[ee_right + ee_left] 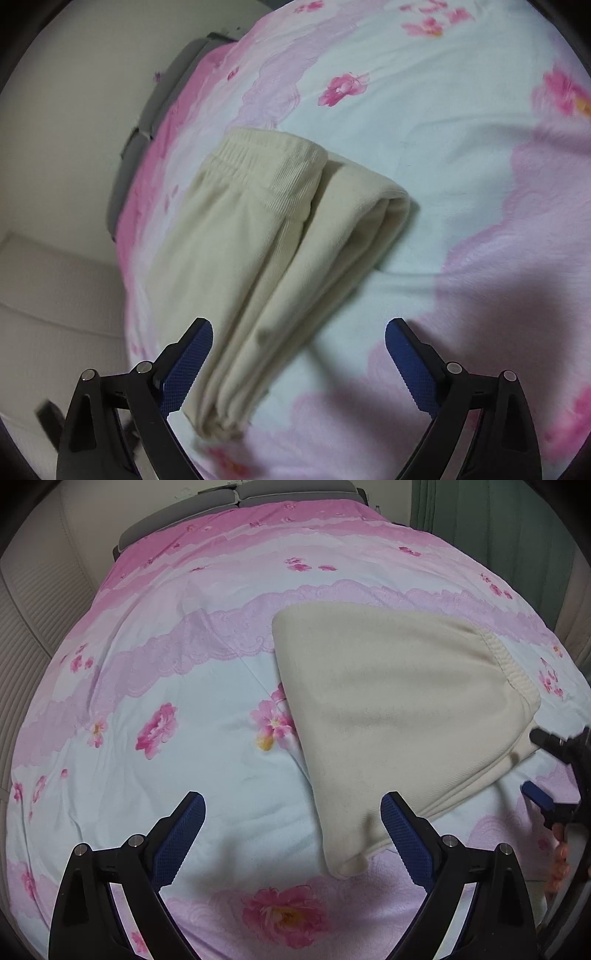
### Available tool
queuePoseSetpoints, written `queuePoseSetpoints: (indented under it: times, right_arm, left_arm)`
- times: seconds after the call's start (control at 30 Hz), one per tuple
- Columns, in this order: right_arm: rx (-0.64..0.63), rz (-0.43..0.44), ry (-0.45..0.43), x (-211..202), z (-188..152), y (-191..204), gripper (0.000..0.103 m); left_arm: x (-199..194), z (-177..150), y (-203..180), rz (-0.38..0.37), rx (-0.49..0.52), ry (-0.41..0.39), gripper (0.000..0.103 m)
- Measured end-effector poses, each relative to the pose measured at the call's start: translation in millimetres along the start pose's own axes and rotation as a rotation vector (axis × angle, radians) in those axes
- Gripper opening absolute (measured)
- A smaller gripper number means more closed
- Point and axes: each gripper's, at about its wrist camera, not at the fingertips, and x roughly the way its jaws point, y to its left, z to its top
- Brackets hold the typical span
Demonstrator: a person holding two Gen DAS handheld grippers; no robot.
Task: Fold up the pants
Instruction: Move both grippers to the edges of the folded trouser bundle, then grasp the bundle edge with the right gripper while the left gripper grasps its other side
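Pants lie folded on the bedspread; left claw and right claw gape wide, gripping nothing.

Bed fills both views, covered by floral sheet, pink bands and pale blue ground. Grey headboard cushions at 12 o'clock. Green curtain at 1 o'clock. Cream ribbed panel at 9 o'clock. Plain off-white wall. Lighting soft, indoor.
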Motion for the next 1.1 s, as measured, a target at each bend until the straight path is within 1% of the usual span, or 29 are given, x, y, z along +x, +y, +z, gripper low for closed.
queuePoseSetpoints:
  times: [0.03,0.13,0.27,0.37,0.47,0.53,0.6,0.67,0.77,0.87,1.0,1.1]
  right_arm:
    - [0.01,0.03,-0.004,4.3,2.0,-2.4,0.1]
    - [0.039,0.079,-0.019,16.2,5.5,-9.5,0.101]
    - [0.073,0.103,-0.035,28.5,3.7,-19.9,0.102]
    - [0.096,0.128,-0.068,32.9,4.5,-24.4,0.102]
    - [0.114,0.139,-0.09,37.5,12.5,-26.2,0.102]
    - [0.12,0.15,-0.103,40.7,17.7,-25.8,0.103]
    - [0.118,0.144,-0.113,44.5,24.1,-24.0,0.103]
    - [0.121,0.136,-0.124,45.5,30.9,-22.0,0.103]
    - [0.093,0.104,-0.147,49.2,41.8,-17.9,0.103]
    - [0.046,0.068,-0.152,54.1,46.5,-11.9,0.103]
    - [0.001,0.026,-0.146,57.9,51.0,-7.0,0.103]
    - [-0.005,-0.002,-0.139,62.0,55.5,-4.0,0.102]
  left_arm:
    - [1.8,-0.6,-0.2,0.001,-0.003,-0.002,0.097]
    - [4.0,0.1,-1.7,-0.002,-0.002,-0.014,0.097]
    - [4.8,5.4,-6.0,-0.01,0.021,-0.042,0.097]
    - [8.0,11.0,-7.2,-0.012,0.029,-0.053,0.097]
    - [12.1,15.5,-4.6,-0.021,0.019,-0.065,0.097]
    - [15.6,17.5,-1.4,-0.043,0.001,-0.063,0.097]
    - [19.2,19.6,0.4,-0.069,-0.004,-0.06,0.097]
    - [22.9,21.1,0.9,-0.071,-0.002,-0.066,0.097]
    - [29.5,24.7,0.7,-0.066,0.008,-0.071,0.097]
    - [37.1,30.8,5.8,-0.094,-0.003,-0.073,0.097]
    - [50.0,42.3,15.2,-0.174,-0.022,-0.06,0.097]
    - [58.1,52.0,20.1,-0.252,-0.029,-0.053,0.097]
